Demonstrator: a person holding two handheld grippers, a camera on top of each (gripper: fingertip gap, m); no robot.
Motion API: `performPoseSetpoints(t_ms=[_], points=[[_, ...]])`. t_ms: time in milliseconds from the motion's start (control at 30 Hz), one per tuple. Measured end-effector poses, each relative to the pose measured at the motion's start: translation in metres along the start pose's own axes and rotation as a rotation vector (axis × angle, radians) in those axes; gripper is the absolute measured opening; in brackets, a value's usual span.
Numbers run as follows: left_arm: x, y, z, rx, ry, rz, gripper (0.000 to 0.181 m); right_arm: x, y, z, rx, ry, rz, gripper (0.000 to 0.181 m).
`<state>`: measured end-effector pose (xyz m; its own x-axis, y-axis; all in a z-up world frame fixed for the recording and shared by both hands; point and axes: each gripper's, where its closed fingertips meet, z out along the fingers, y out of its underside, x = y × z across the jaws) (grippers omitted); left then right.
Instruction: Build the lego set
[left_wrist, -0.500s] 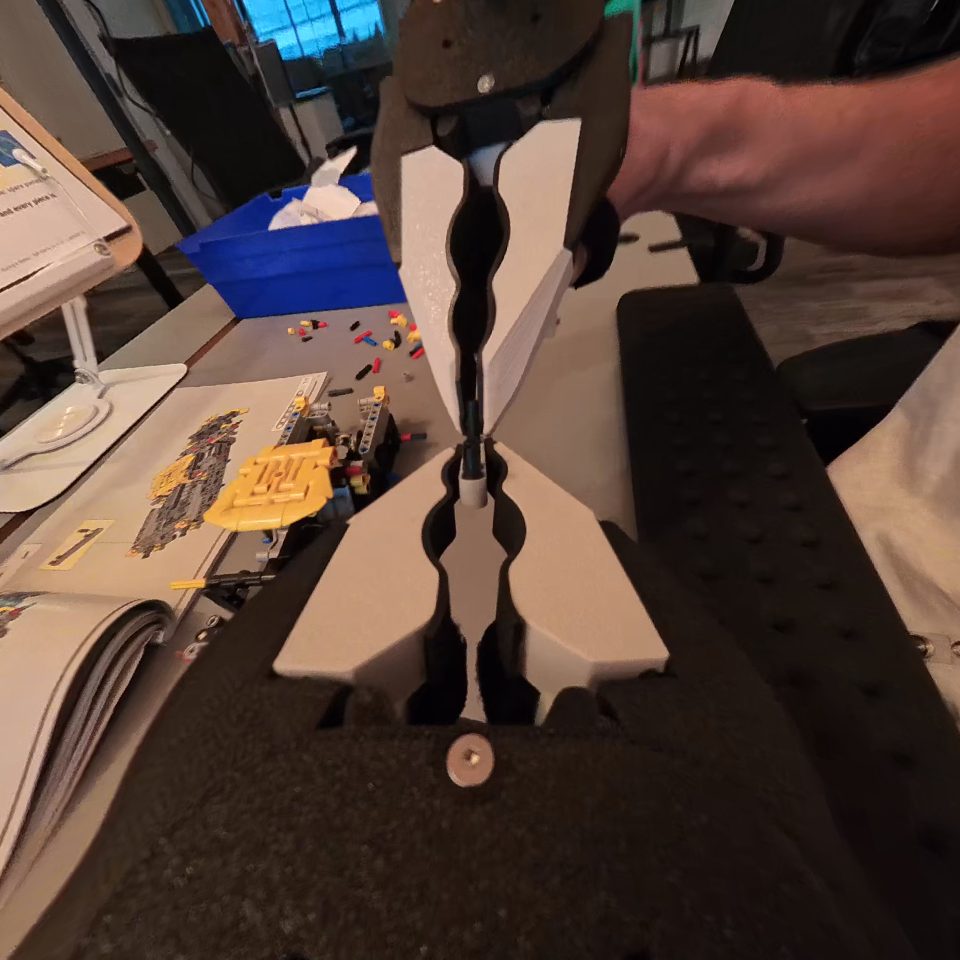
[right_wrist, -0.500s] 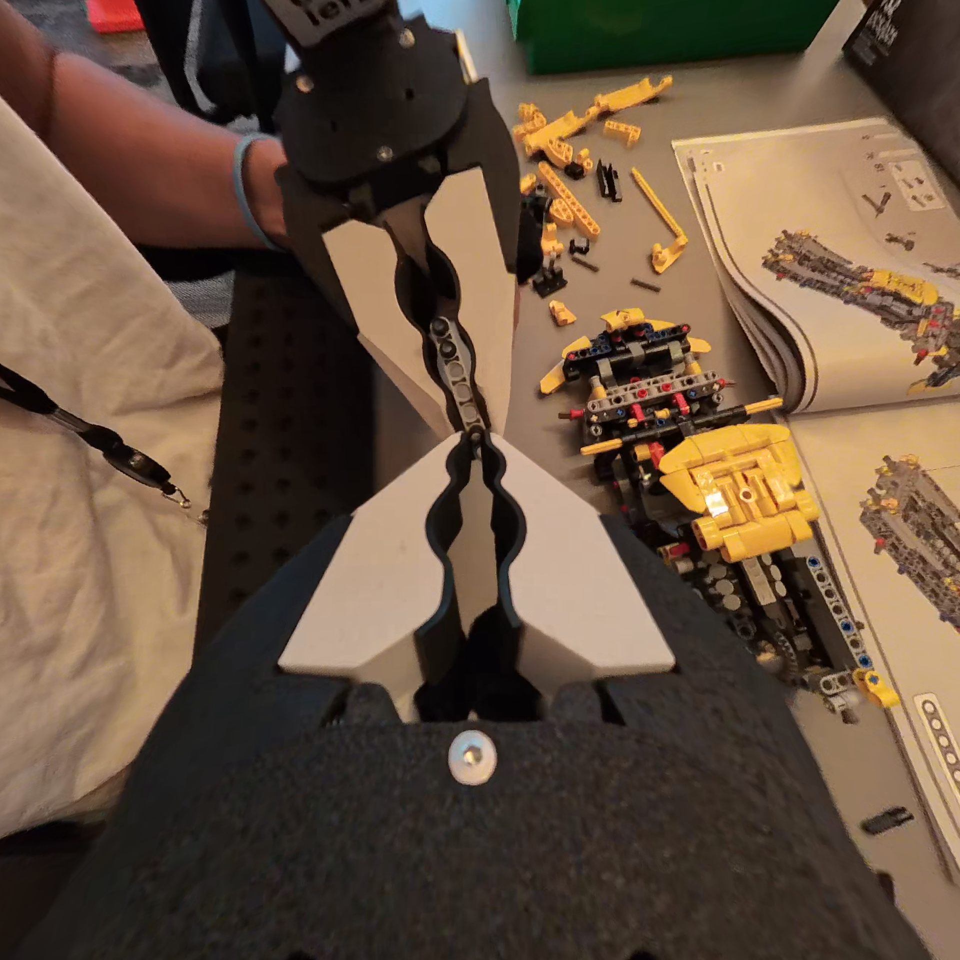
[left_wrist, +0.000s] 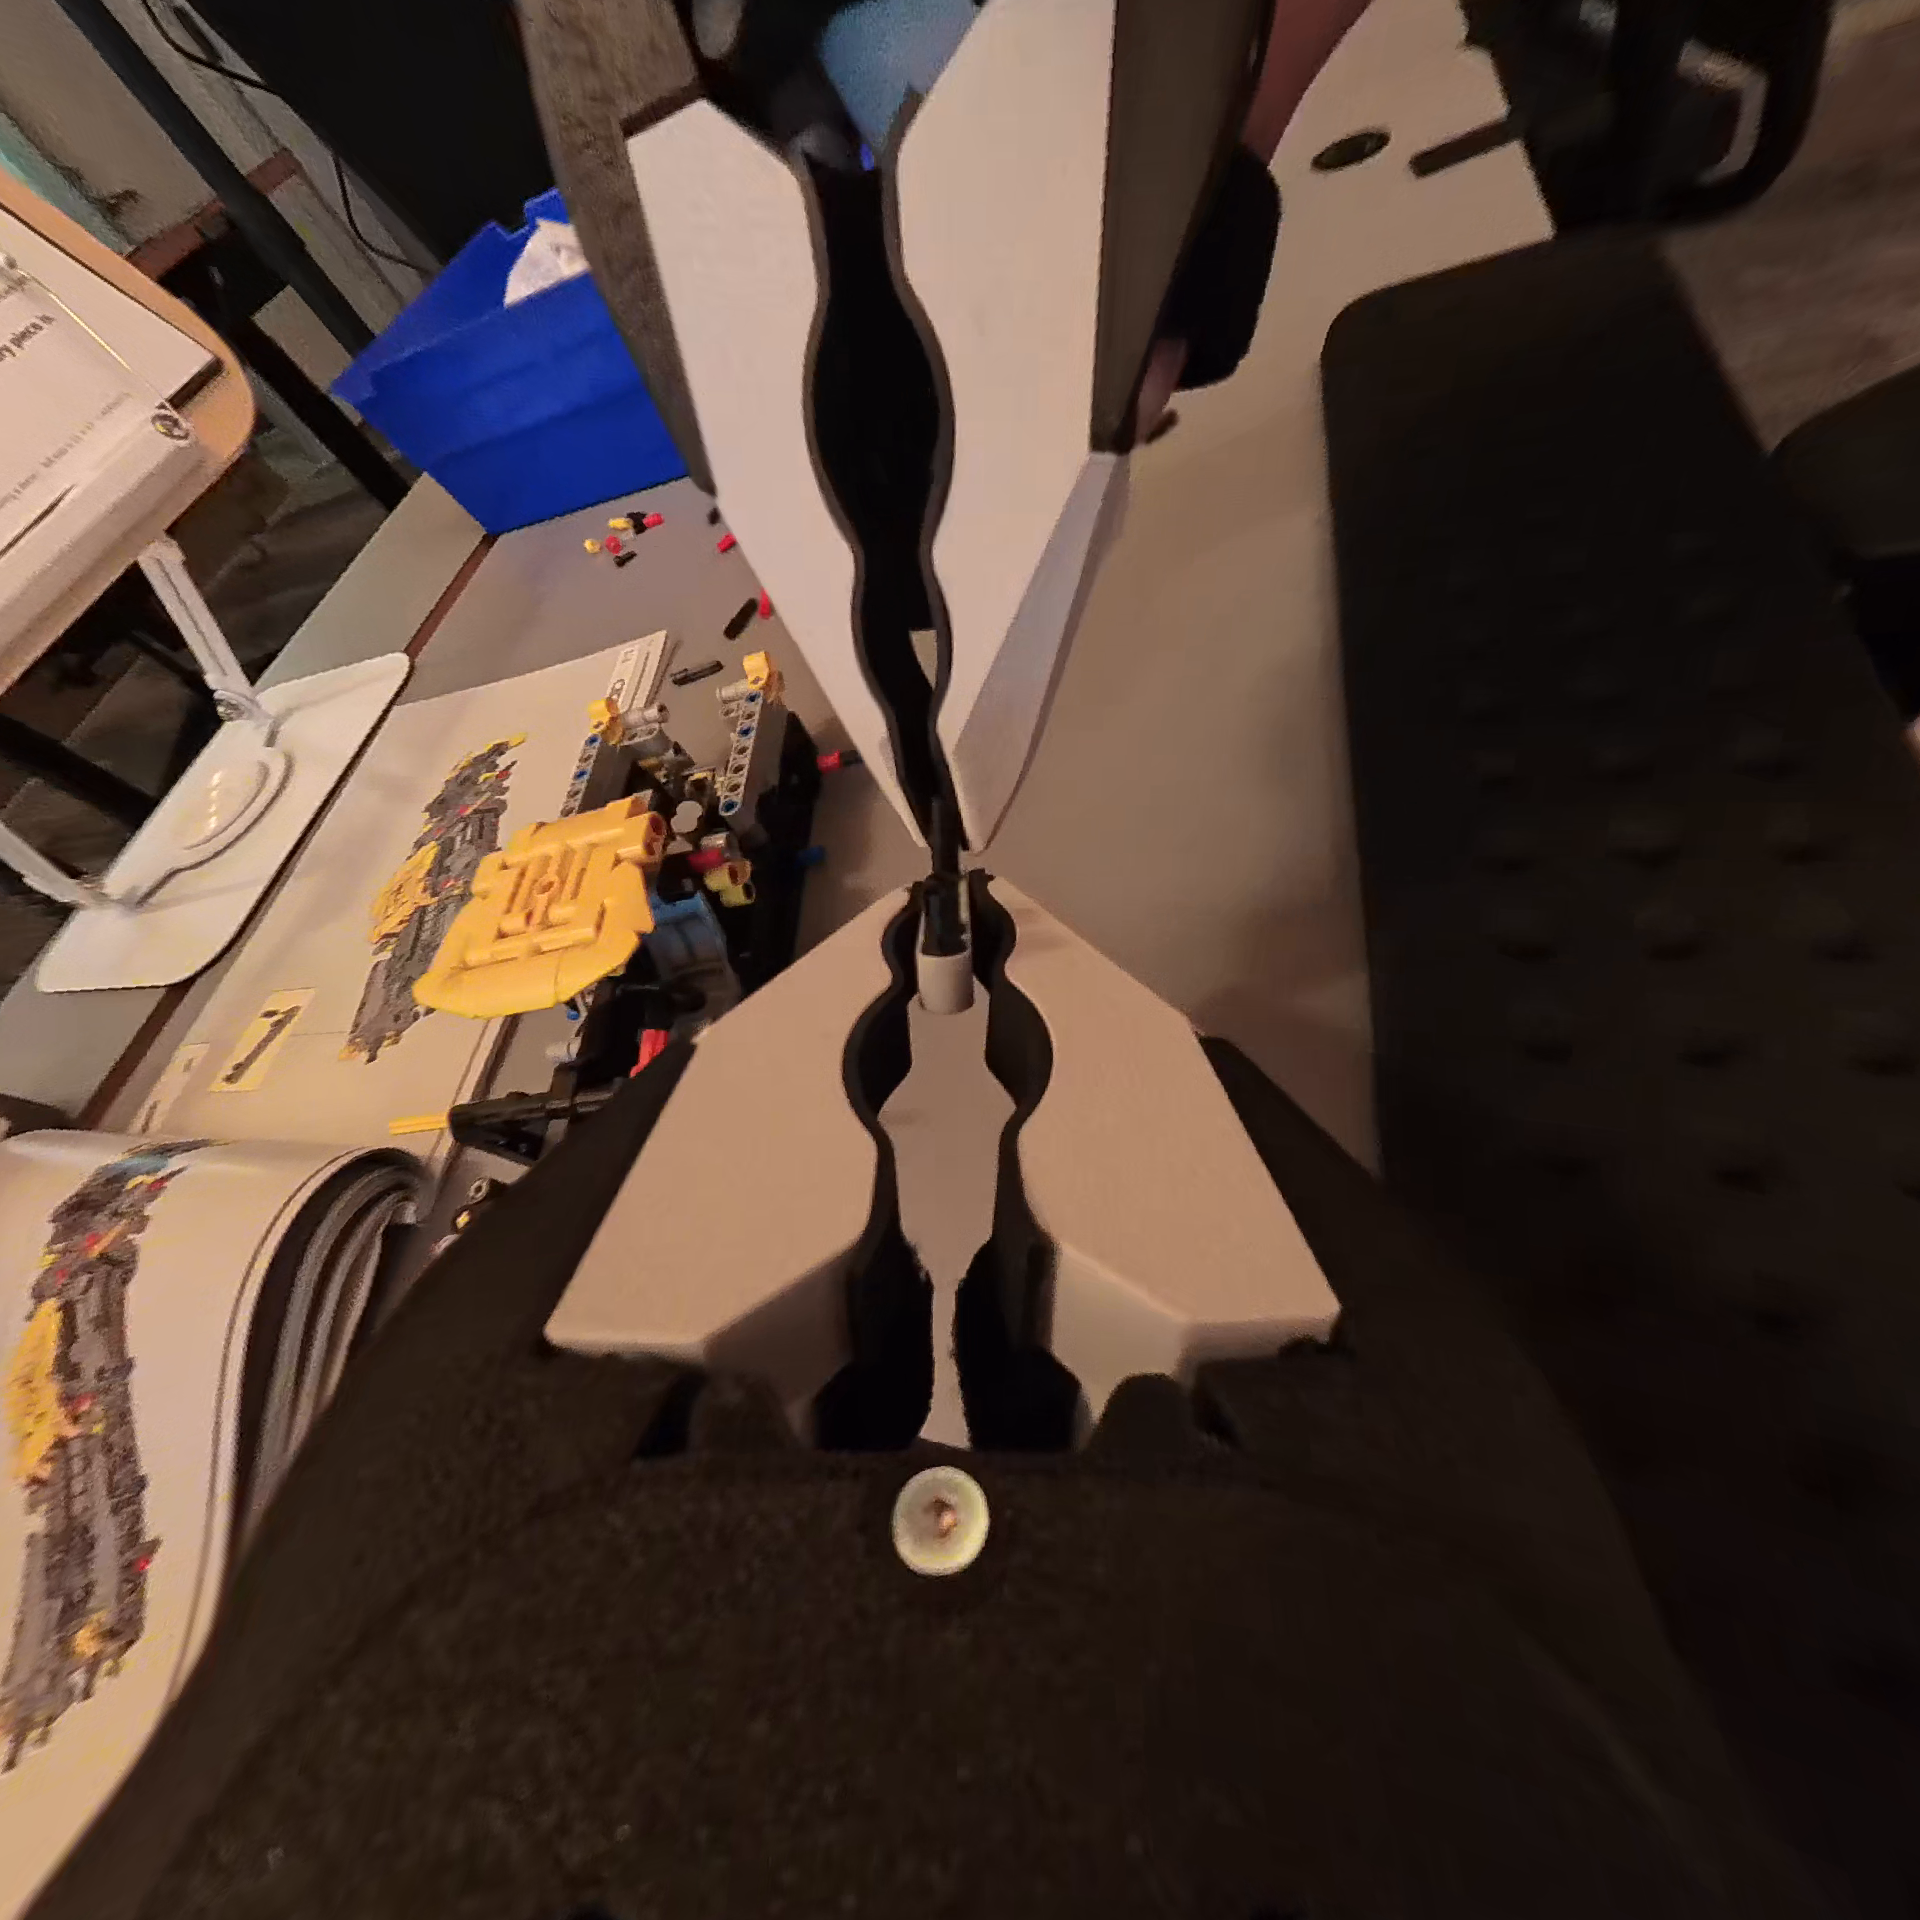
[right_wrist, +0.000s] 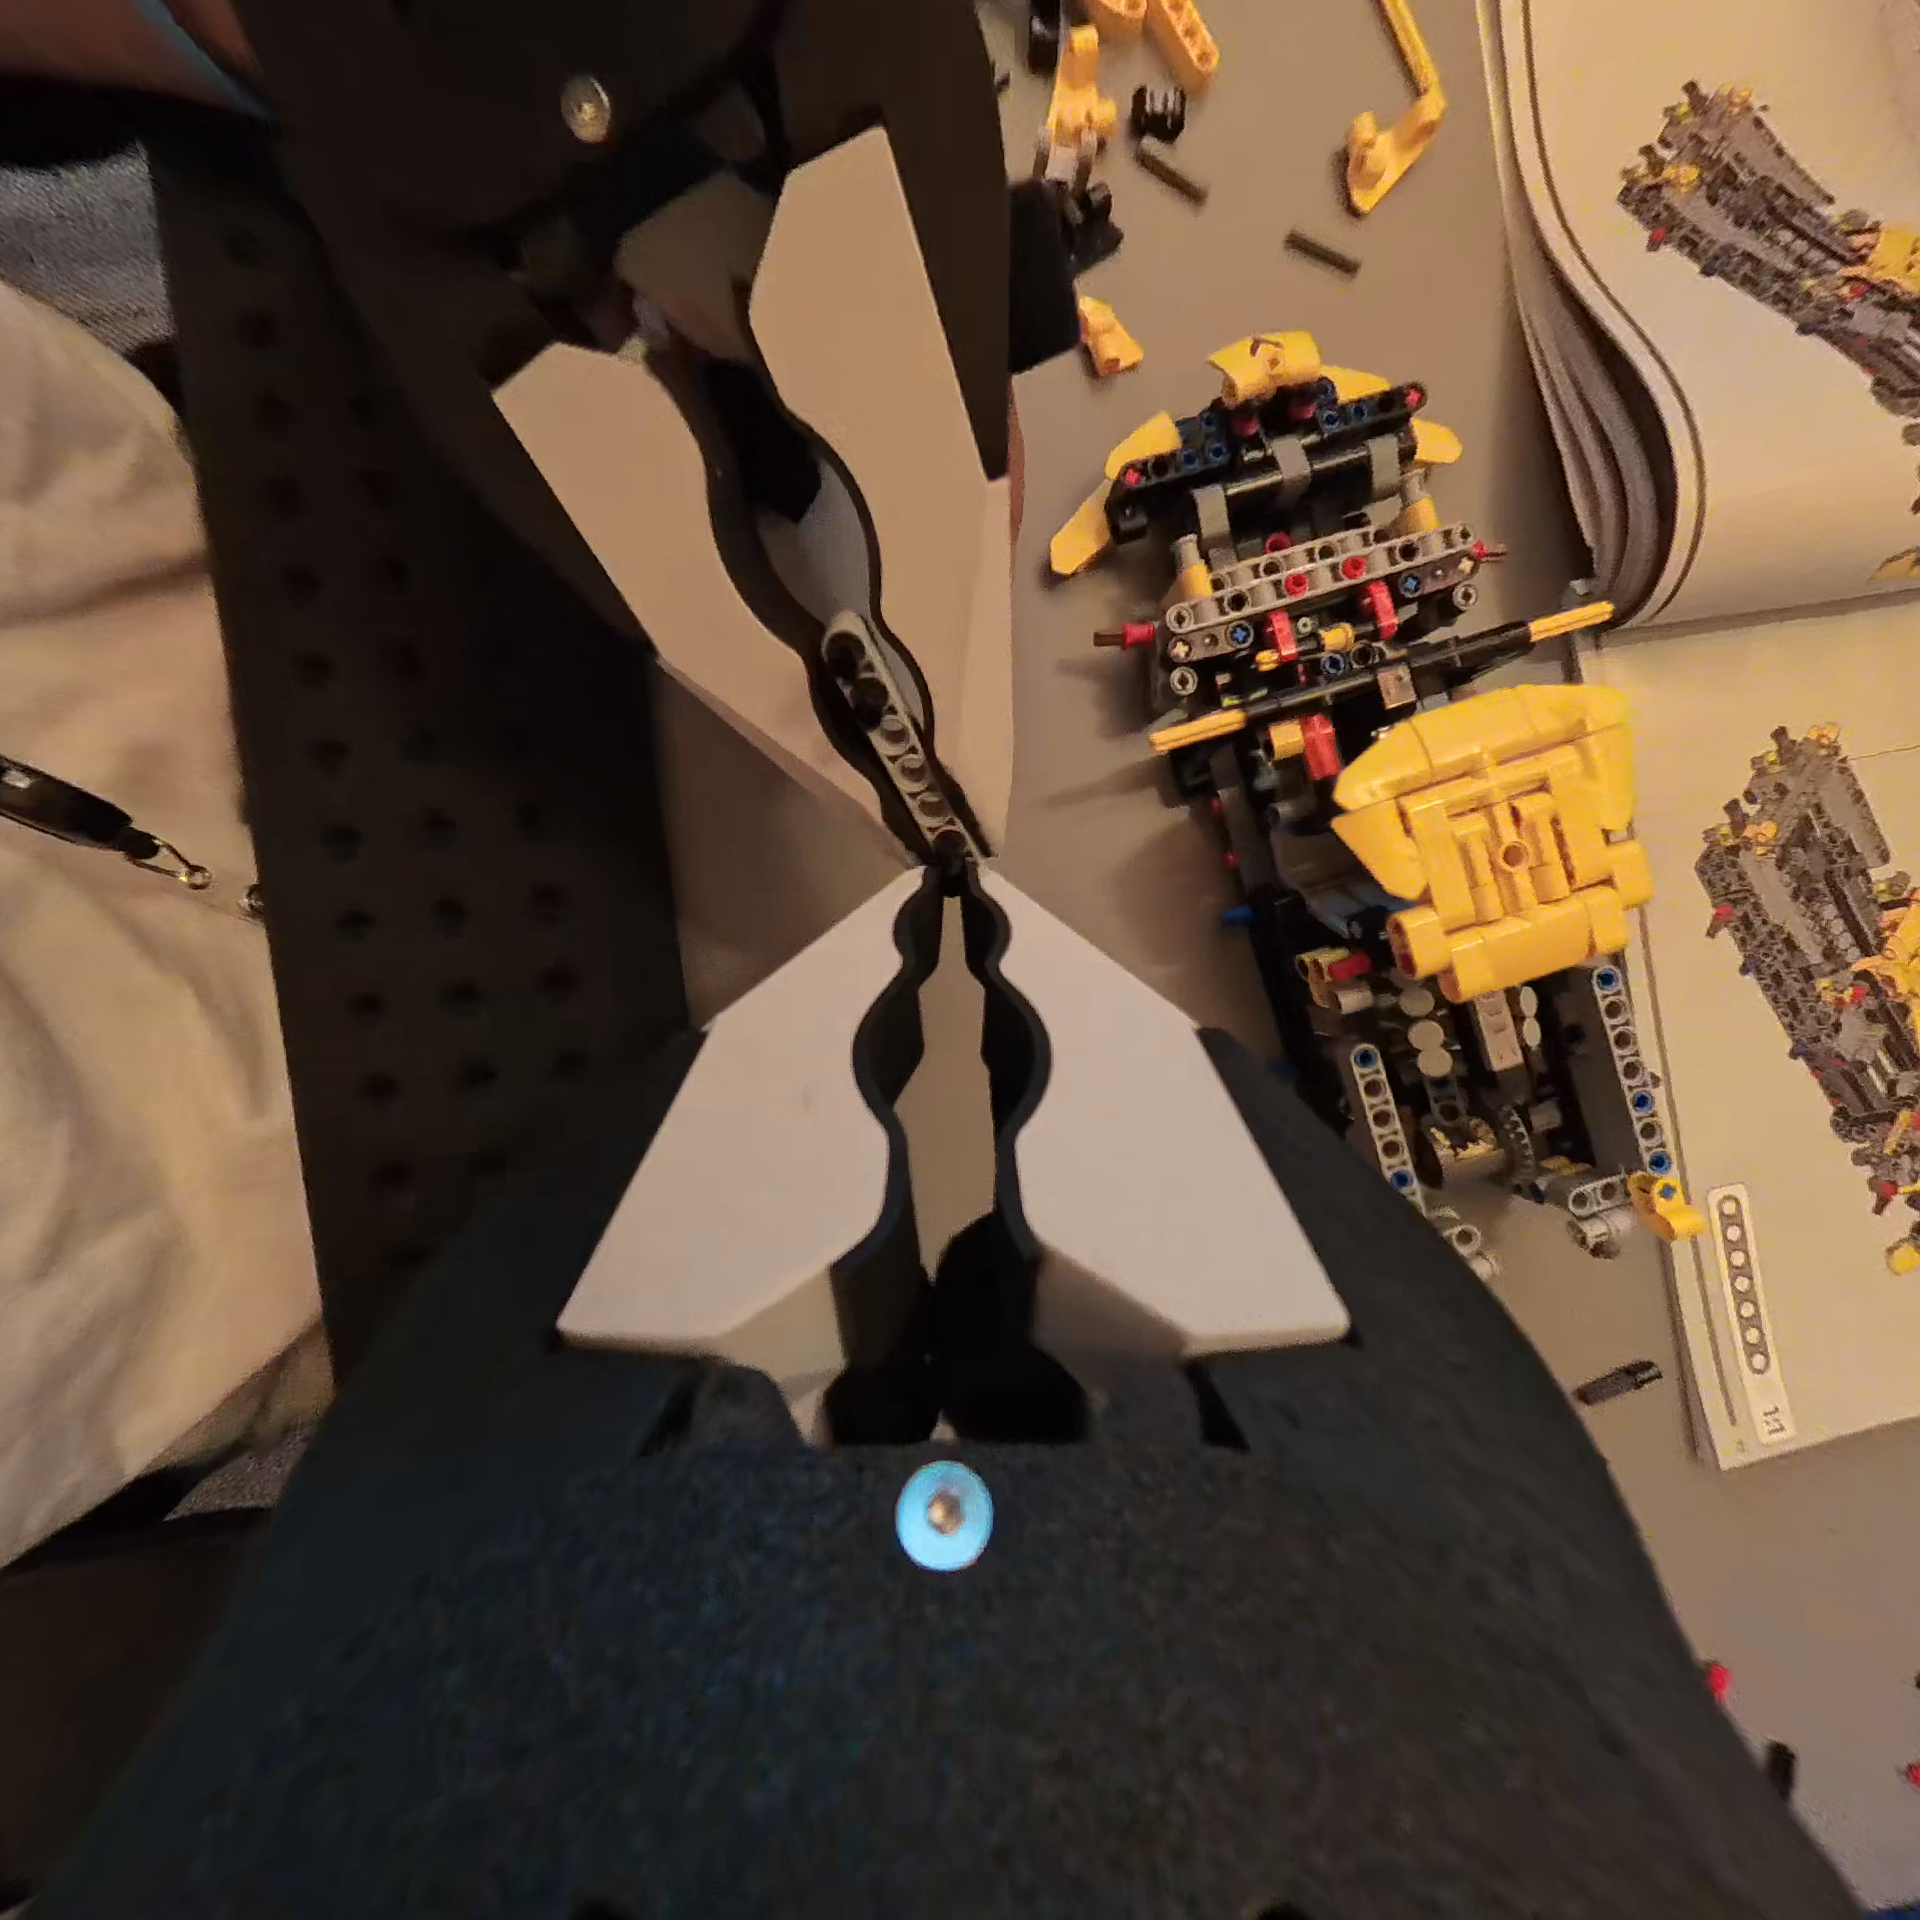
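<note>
On the grey table (right_wrist: 1195, 1558), left claw (left_wrist: 943, 914) grips a pin (left_wrist: 943, 966), right claw (right_wrist: 948, 883) a beam (right_wrist: 904, 748)

— What sort of place is shown?
— An office or lab workroom is suggested: a grey worktop (left_wrist: 1164, 831), a blue storage bin (left_wrist: 499, 416), a white stand base (left_wrist: 223, 821), an open instruction booklet (right_wrist: 1704, 364), a black office chair (left_wrist: 1662, 94).
</note>
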<state>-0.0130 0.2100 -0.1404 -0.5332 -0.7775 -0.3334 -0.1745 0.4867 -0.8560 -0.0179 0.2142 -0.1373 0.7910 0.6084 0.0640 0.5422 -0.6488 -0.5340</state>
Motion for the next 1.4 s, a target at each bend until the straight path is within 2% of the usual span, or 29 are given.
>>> performPoseSetpoints(t_ms=[300,567,633,700,767,867,933,1000,1067,1400], points=[[-0.002,0.015,0.006,-0.094,-0.044,0.067,0.006,0.006,0.005,0.013,-0.054,0.053,-0.016,0.003],[0.000,0.010,0.005,-0.052,-0.017,0.028,0.006,0.003,0.005,0.009,0.008,0.000,0.030,0.003],[0.002,0.004,0.004,-0.011,0.009,-0.005,0.007,0.000,0.005,0.004,0.052,-0.038,0.063,0.003],[0.000,0.010,0.005,-0.034,0.005,-0.009,0.007,0.003,0.012,-0.007,0.052,-0.031,0.084,0.003],[-0.003,0.016,0.005,-0.059,0.003,-0.022,0.007,0.011,0.027,-0.021,0.012,-0.002,0.117,0.003],[-0.009,0.009,0.001,-0.017,-0.010,-0.074,0.007,0.026,0.101,-0.032,-0.309,0.075,0.180,0.003],[-0.015,0.008,-0.002,0.002,-0.020,-0.105,0.007,0.020,0.150,-0.038,-0.527,0.050,0.231,0.003],[-0.018,0.007,-0.004,0.015,-0.035,-0.110,0.007,0.012,0.177,-0.044,-0.663,0.025,0.257,0.003],[-0.018,0.008,-0.003,0.006,-0.032,-0.113,0.007,0.008,0.192,-0.047,-0.735,0.005,0.286,0.003],[-0.014,0.012,0.000,-0.015,-0.019,-0.106,0.007,0.010,0.214,-0.047,-0.789,0.003,0.307,0.003]])
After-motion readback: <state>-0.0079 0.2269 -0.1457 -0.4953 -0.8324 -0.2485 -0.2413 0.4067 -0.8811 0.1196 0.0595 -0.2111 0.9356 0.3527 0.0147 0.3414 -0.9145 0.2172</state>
